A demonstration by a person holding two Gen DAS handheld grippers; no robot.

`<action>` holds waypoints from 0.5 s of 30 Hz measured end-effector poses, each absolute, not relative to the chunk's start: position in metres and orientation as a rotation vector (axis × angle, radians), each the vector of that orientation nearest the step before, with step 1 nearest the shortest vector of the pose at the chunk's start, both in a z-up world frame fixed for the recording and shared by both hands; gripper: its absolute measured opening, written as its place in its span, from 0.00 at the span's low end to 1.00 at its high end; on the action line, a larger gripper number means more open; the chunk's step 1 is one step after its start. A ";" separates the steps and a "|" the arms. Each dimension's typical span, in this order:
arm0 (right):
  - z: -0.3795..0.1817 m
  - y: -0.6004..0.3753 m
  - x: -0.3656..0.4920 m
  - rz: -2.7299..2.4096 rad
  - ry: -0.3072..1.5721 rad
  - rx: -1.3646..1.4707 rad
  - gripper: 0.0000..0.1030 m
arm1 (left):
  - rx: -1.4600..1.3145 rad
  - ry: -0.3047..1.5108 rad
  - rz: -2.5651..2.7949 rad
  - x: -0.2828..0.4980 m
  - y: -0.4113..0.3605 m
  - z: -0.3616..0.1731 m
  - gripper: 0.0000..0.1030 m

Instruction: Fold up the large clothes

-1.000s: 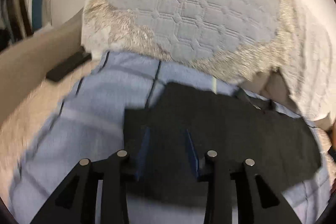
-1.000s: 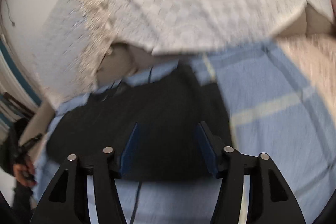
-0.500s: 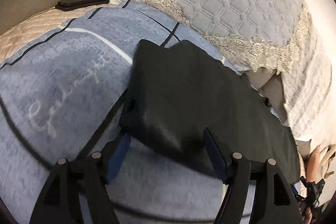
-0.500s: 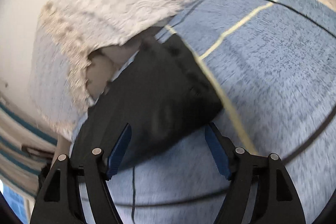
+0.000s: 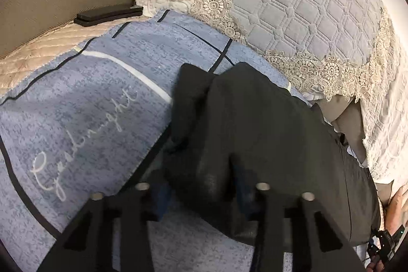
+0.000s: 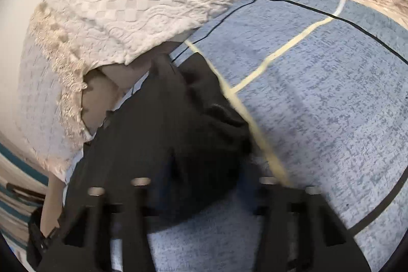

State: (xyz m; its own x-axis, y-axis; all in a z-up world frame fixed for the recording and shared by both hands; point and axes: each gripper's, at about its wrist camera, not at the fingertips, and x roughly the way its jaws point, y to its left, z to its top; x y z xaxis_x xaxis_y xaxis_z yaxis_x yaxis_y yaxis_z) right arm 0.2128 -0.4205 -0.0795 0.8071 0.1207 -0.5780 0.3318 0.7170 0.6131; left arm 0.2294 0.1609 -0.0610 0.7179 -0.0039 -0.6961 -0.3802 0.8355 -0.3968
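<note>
Black garment (image 5: 267, 134) on blue blanket (image 5: 84, 103), near corners pinched by just-closed left claw (image 5: 201, 193) and right claw (image 6: 201, 195); best lifted evenly, both corners level, for a square fold.

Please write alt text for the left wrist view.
The left tongs pinch a bunched corner of a black garment lying on a blue blanket. Behind it lies a grey quilted pillow with lace trim.

Your left tool (image 5: 201, 189) has its pads buried in the black garment (image 5: 267, 134). Your right tool (image 6: 201, 191) is motion-blurred. The garment's far end runs off the frame's lower right.
</note>
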 end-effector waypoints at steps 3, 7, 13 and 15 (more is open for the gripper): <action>-0.080 -0.426 0.212 -0.105 0.638 0.829 0.21 | -0.502 0.738 0.213 0.228 0.159 -0.051 0.22; -0.066 -0.422 0.191 -0.083 0.613 0.847 0.18 | -0.521 0.735 0.190 0.216 0.160 -0.040 0.18; -0.048 -0.408 0.120 -0.079 0.659 0.816 0.17 | -0.529 0.735 0.132 0.151 0.160 -0.022 0.17; -0.050 -0.405 0.090 -0.082 0.691 0.824 0.17 | -0.542 0.746 0.116 0.121 0.160 -0.022 0.17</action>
State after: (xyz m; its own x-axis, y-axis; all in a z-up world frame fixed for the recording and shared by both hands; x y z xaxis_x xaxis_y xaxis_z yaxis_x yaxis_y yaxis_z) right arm 0.0899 -0.4054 -0.0498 0.7803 0.1910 -0.5955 0.3257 0.6889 0.6476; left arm 0.1210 0.1604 -0.0219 0.7351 -0.0882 -0.6722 -0.2879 0.8571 -0.4273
